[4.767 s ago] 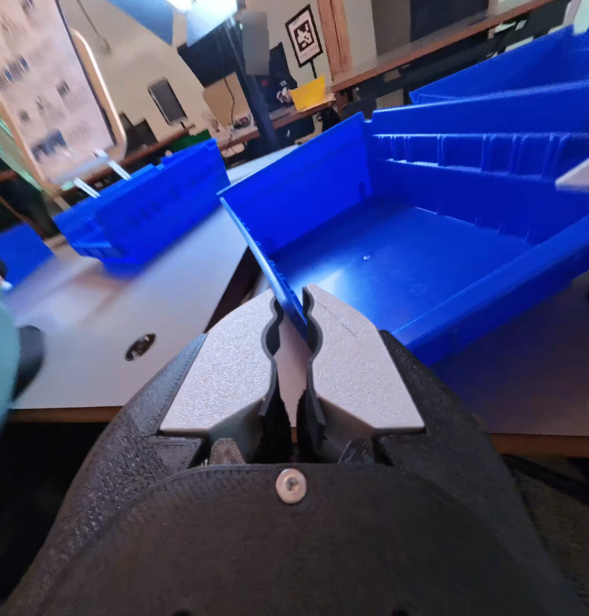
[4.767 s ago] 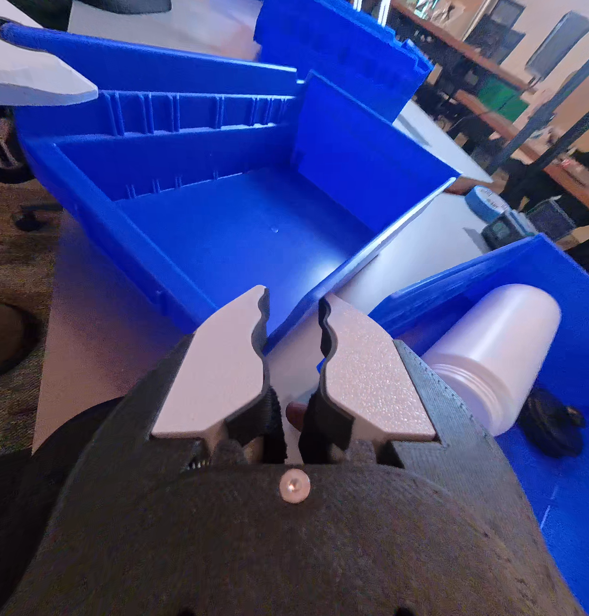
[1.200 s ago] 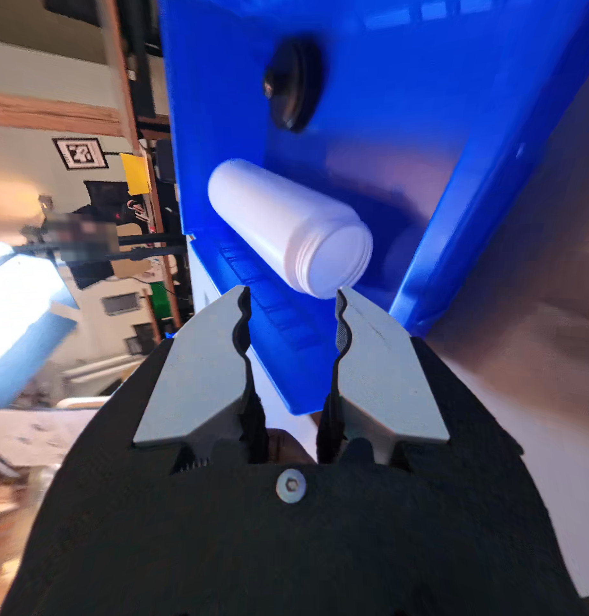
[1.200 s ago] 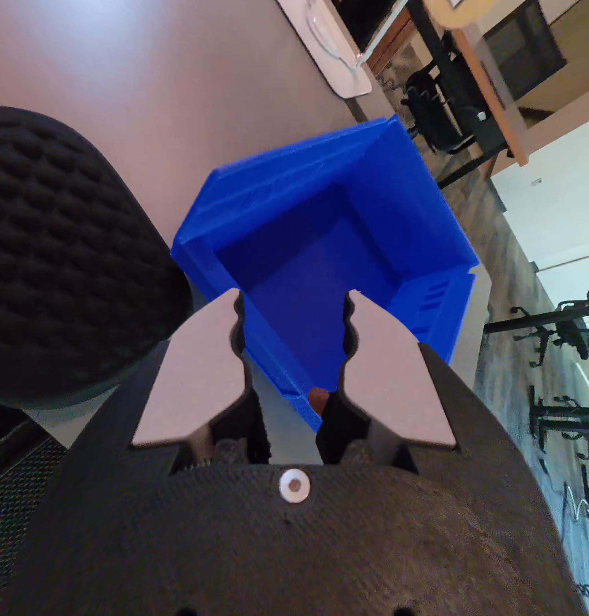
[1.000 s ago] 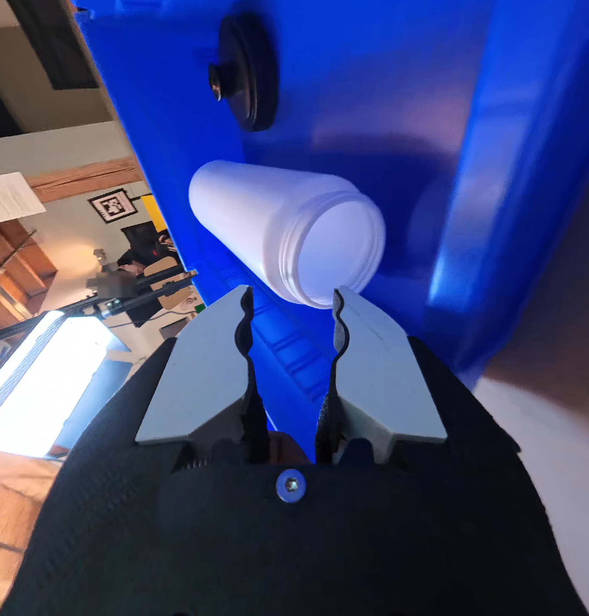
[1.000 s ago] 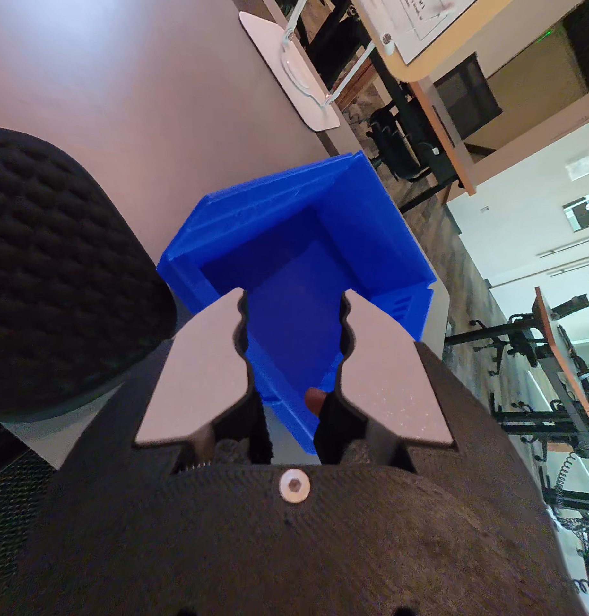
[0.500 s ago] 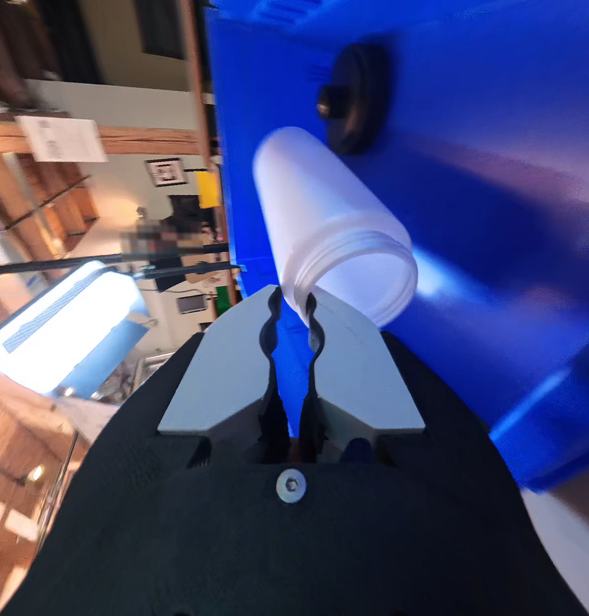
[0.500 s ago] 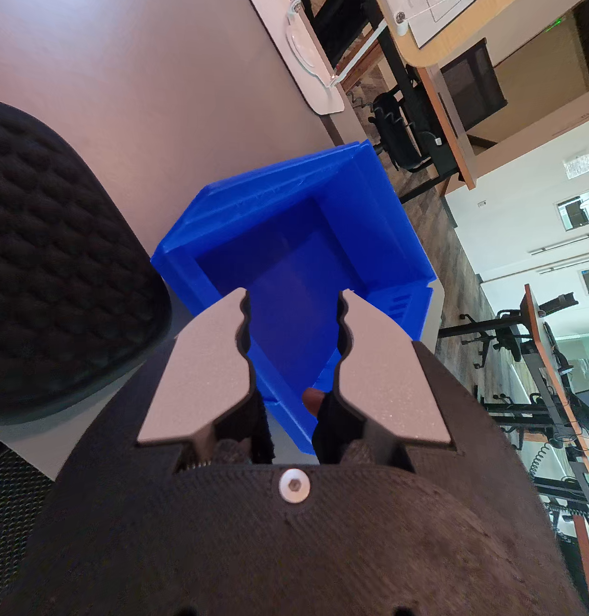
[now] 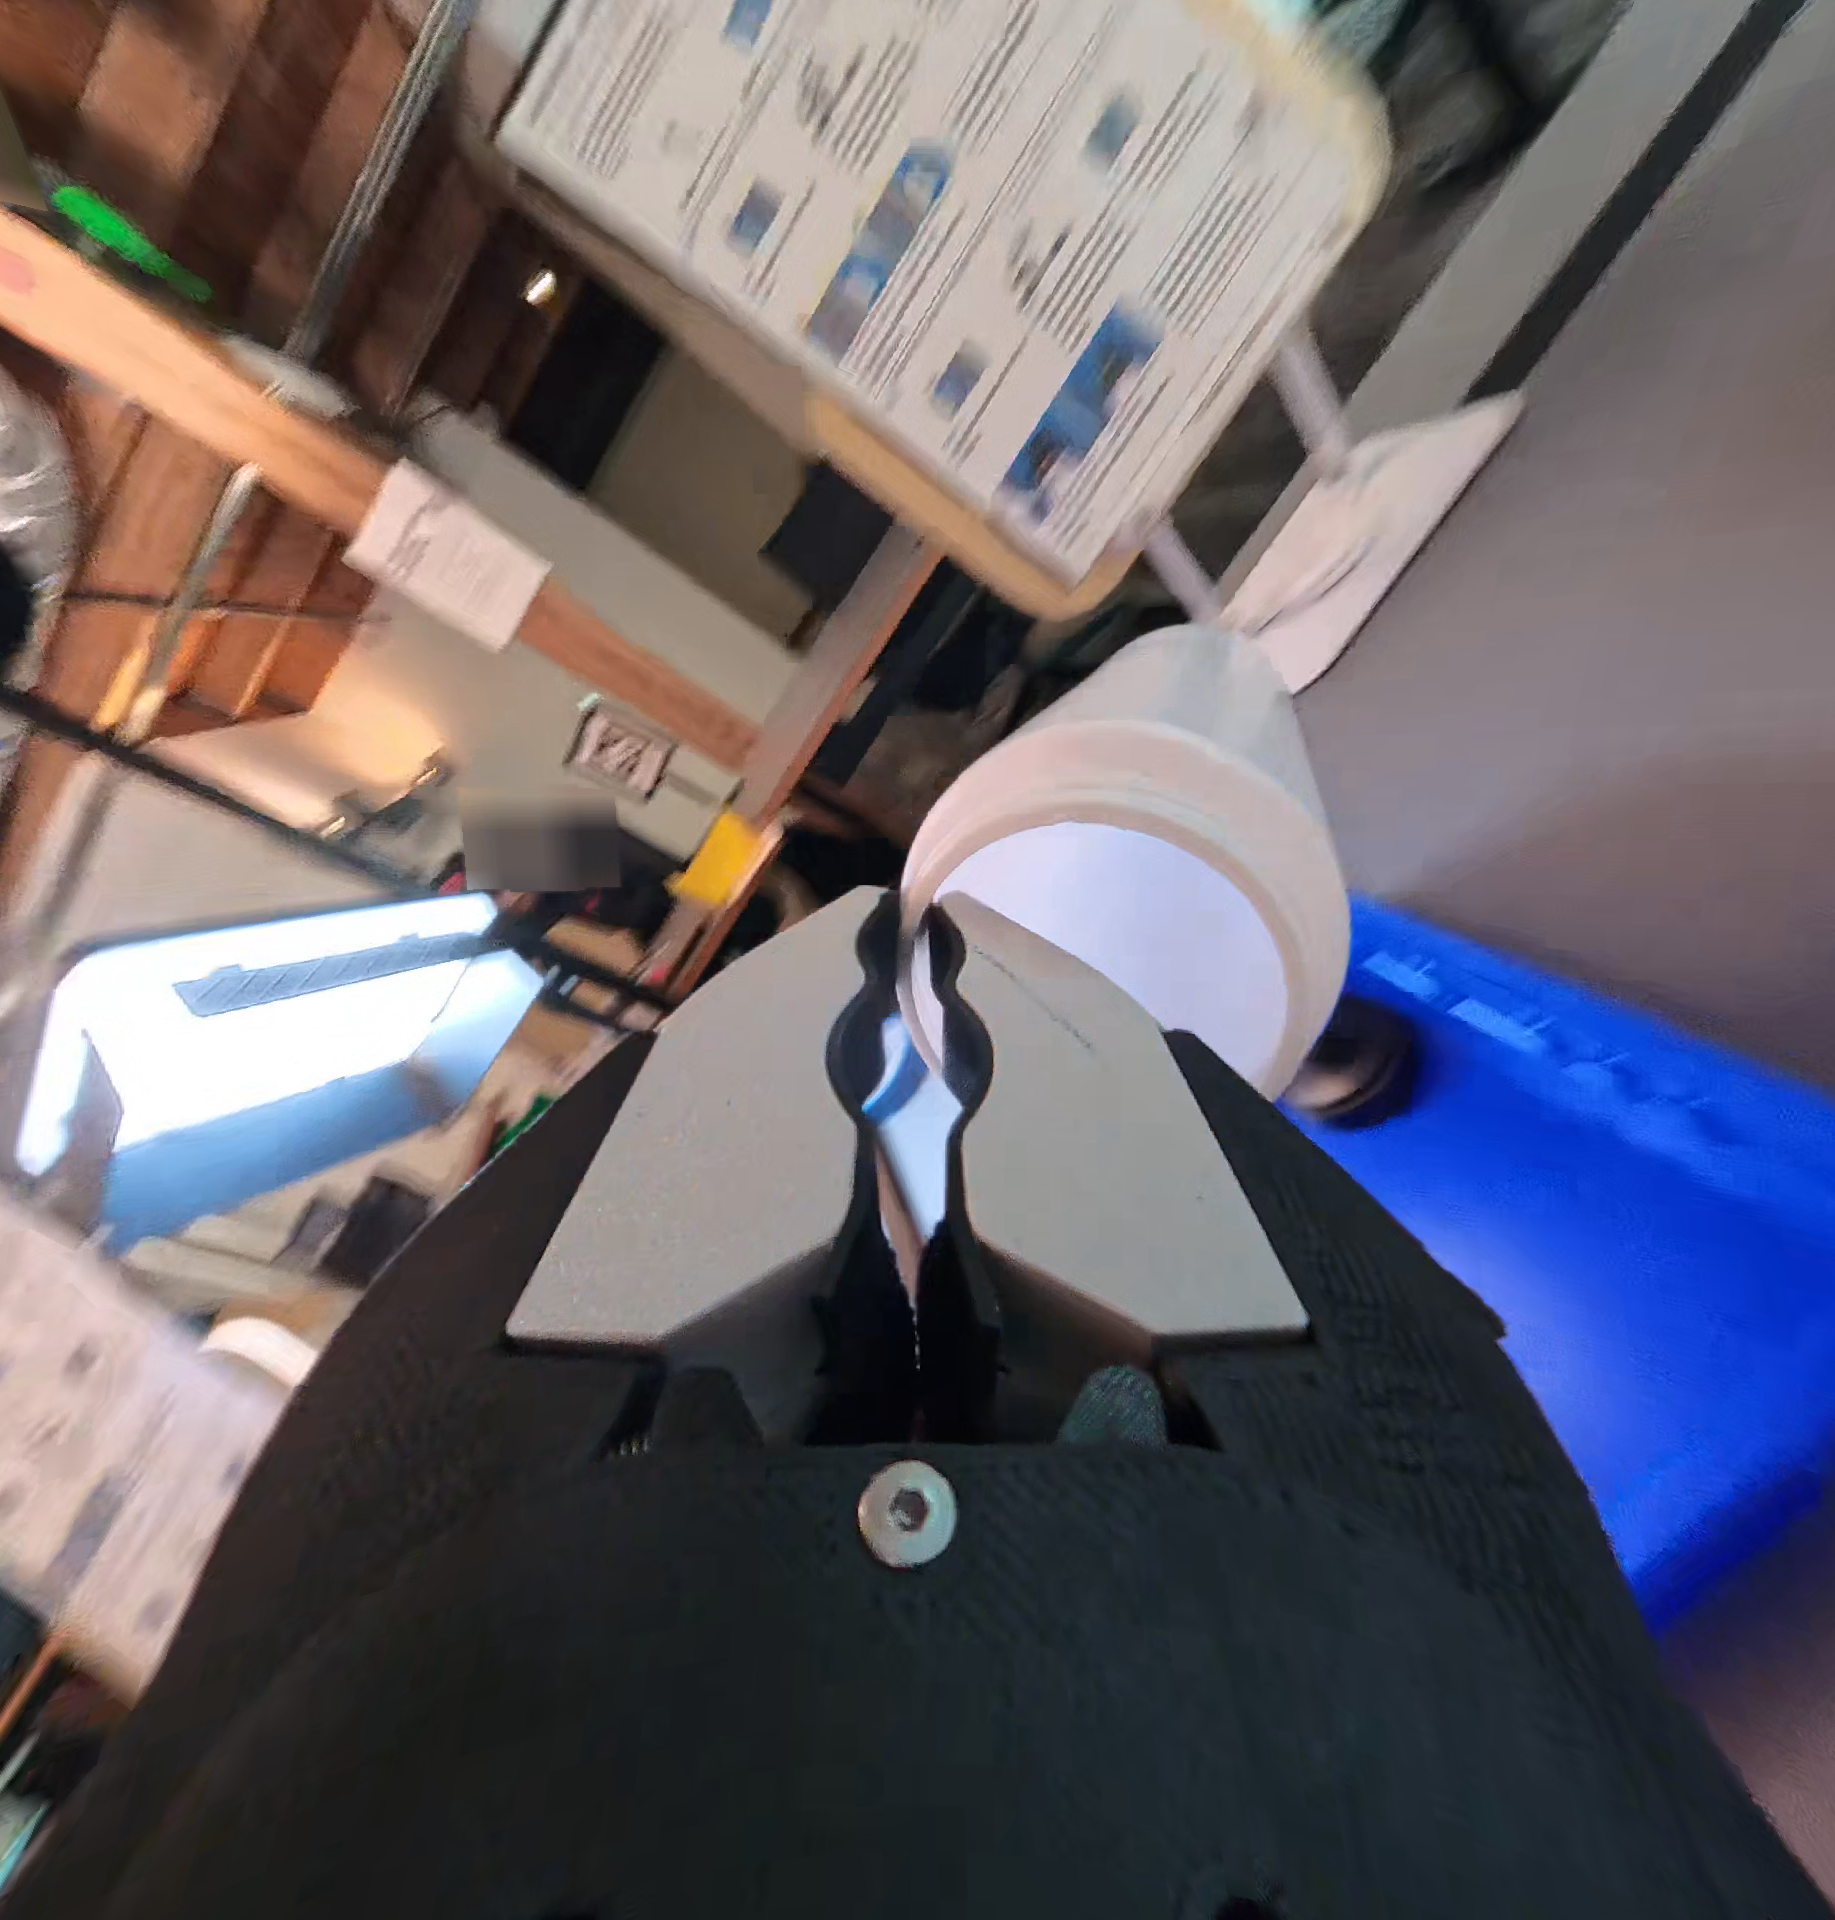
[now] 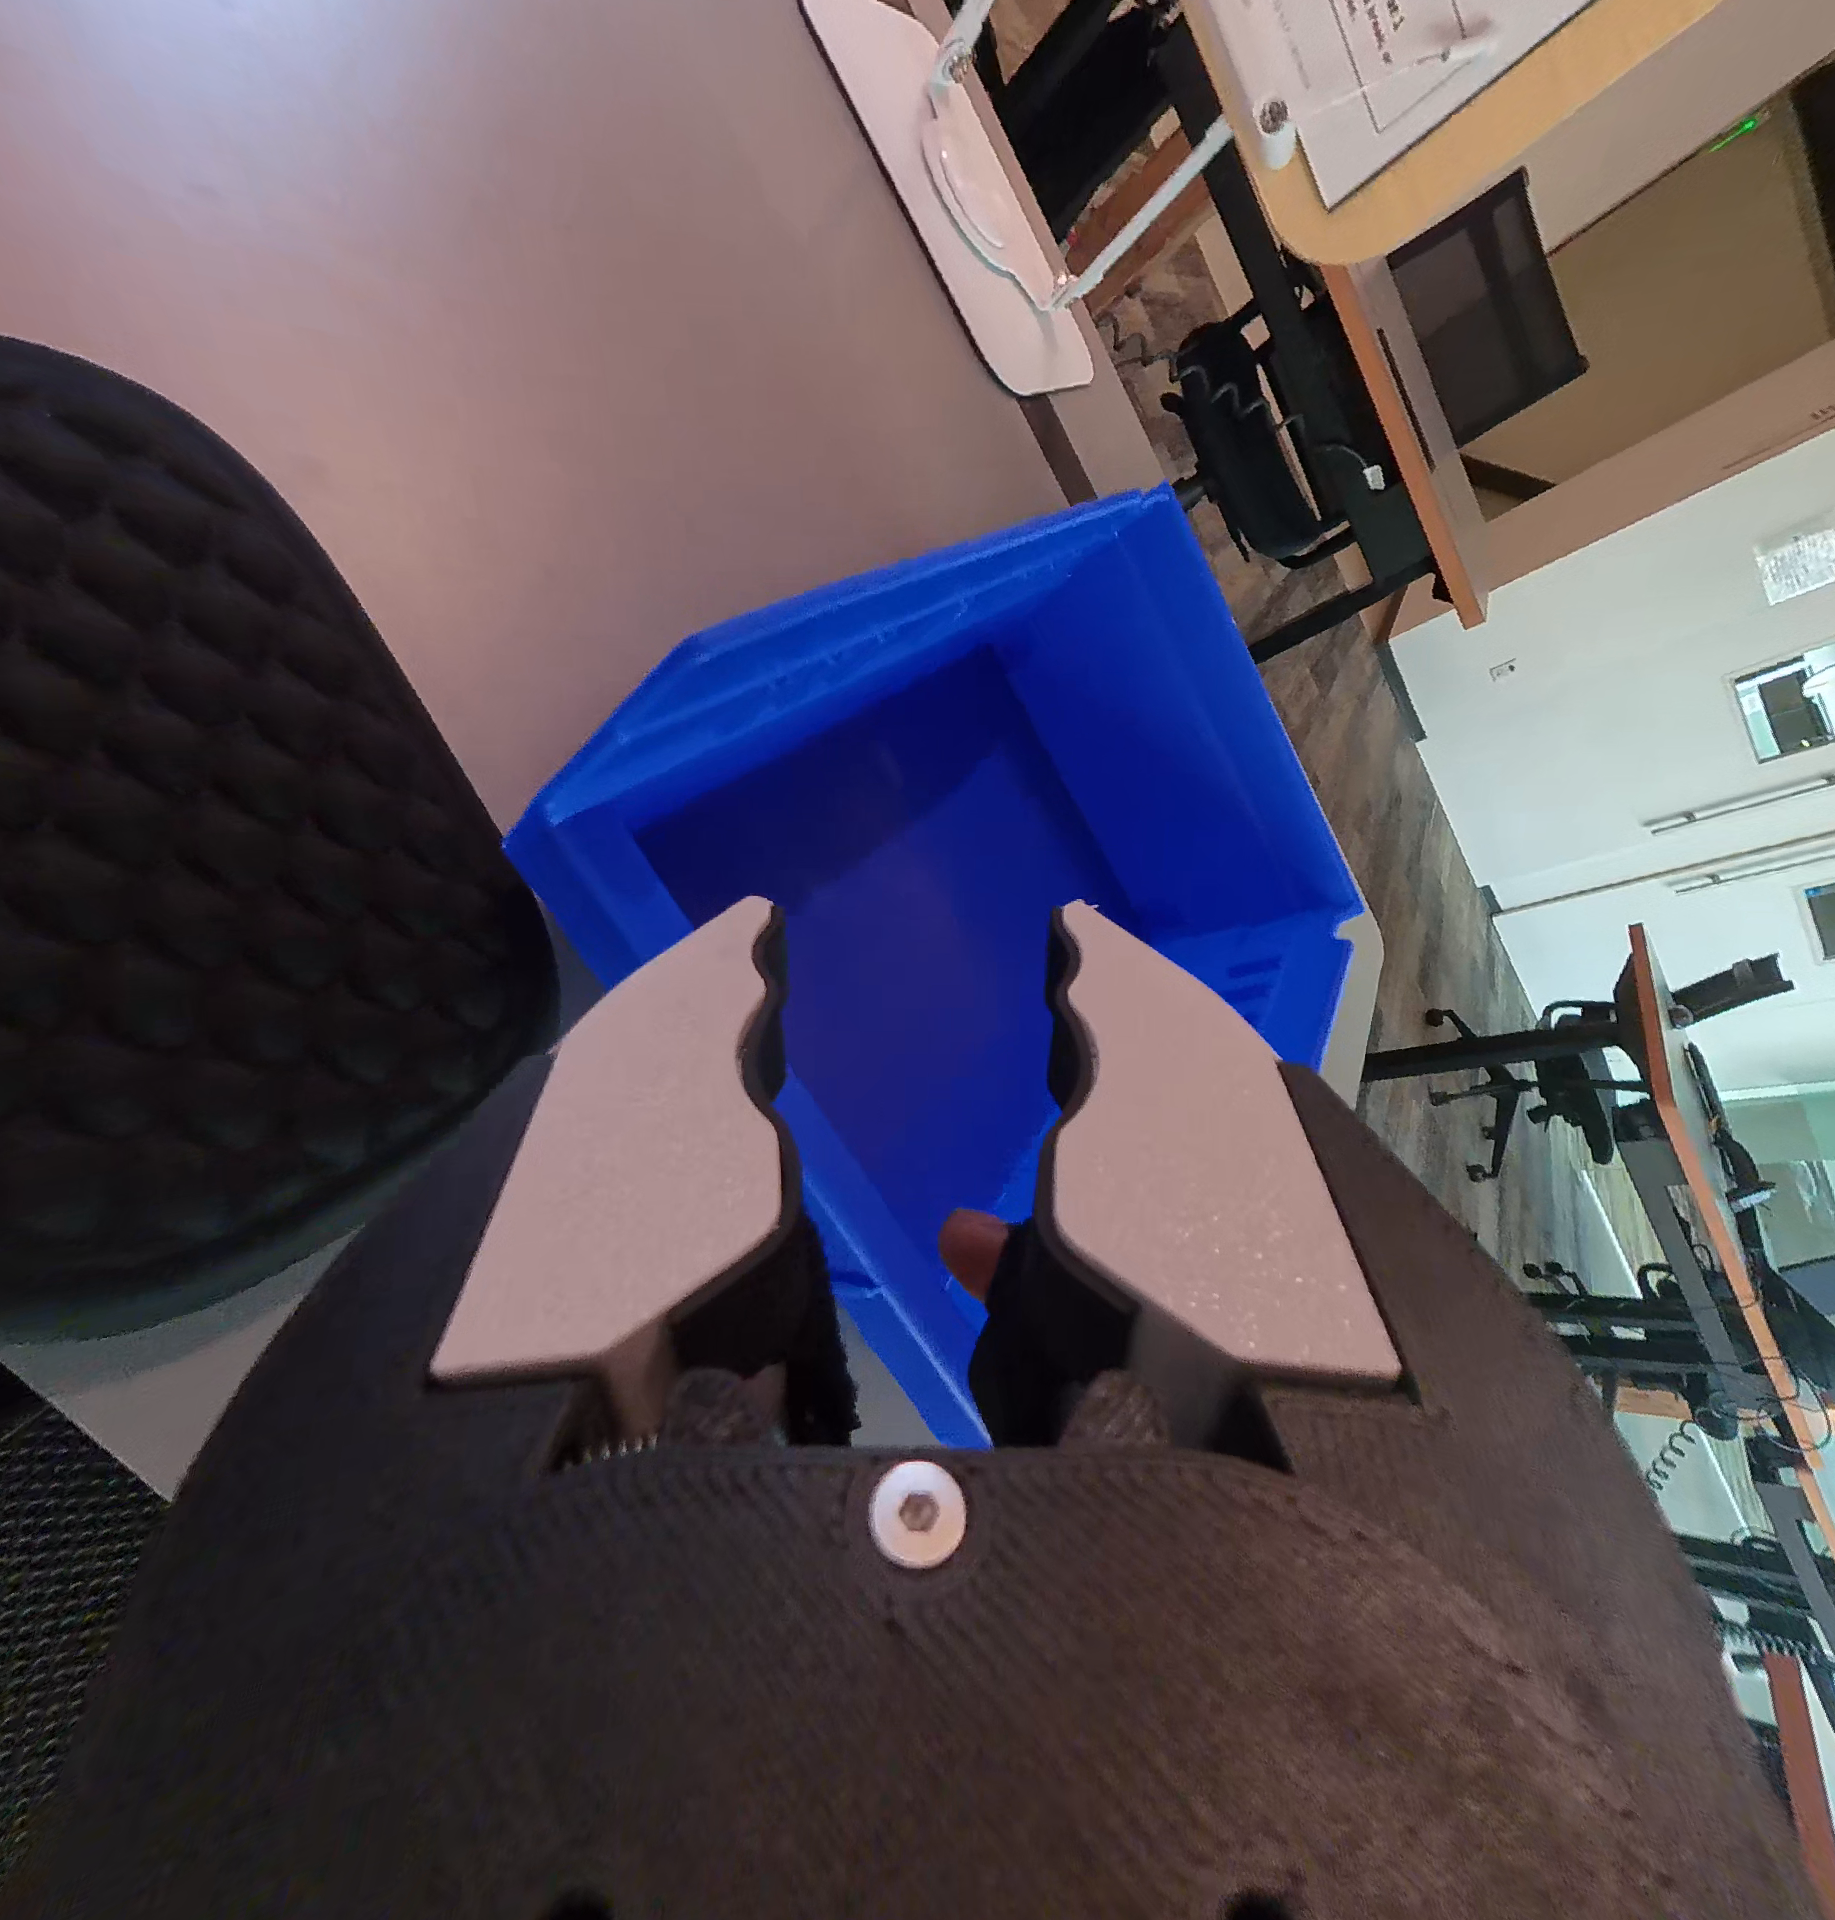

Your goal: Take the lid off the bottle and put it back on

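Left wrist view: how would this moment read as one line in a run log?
left gripper: shut on bottle rim, bottle lifted | lid: off, in bin | right gripper: open, empty

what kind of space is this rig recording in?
Likely a shared office or lab workspace. Blue storage bins sit on a grey table, office chairs and long wooden desks stand behind it, and a poster board is on a stand.

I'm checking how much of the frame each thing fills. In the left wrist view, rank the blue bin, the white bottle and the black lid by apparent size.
1. blue bin
2. white bottle, though it is nearer the camera
3. black lid, mostly hidden behind the bottle
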Demonstrator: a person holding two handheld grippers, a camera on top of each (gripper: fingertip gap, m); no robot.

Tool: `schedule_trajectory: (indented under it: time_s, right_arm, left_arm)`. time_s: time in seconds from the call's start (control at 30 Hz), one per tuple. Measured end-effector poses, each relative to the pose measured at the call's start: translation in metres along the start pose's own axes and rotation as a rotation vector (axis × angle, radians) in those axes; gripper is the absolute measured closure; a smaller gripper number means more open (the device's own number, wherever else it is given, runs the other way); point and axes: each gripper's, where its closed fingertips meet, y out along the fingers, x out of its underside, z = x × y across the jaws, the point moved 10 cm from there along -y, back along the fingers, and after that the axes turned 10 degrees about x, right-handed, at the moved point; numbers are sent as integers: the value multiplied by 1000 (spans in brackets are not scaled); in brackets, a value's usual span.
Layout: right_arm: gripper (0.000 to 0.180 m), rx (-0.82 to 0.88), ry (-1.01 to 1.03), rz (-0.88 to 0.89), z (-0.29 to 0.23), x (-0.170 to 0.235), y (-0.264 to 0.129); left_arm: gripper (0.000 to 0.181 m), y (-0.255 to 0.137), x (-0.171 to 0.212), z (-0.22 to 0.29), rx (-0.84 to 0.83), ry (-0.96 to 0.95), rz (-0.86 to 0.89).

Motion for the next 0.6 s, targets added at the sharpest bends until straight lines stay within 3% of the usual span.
schedule_trajectory:
  time_s: [0.1, 0.2, 0.47, 0.6]
  right_arm:
    - [131, -22, 5, 41, -2, -5, 0]
    - [131, -31, 10, 65, -3, -8, 0]
    - [131, -63, 5, 68, -7, -11, 3]
    - [131, -79, 7, 54, -9, -8, 4]
  left_arm:
    - [175, -6, -42, -3, 246, -17, 152]
    - [175, 8, -78, 2, 546, -25, 191]
    - [175, 112, -148, 62, 1042, 160, -148]
    - [175, 161, -172, 102, 1166, 241, -267]
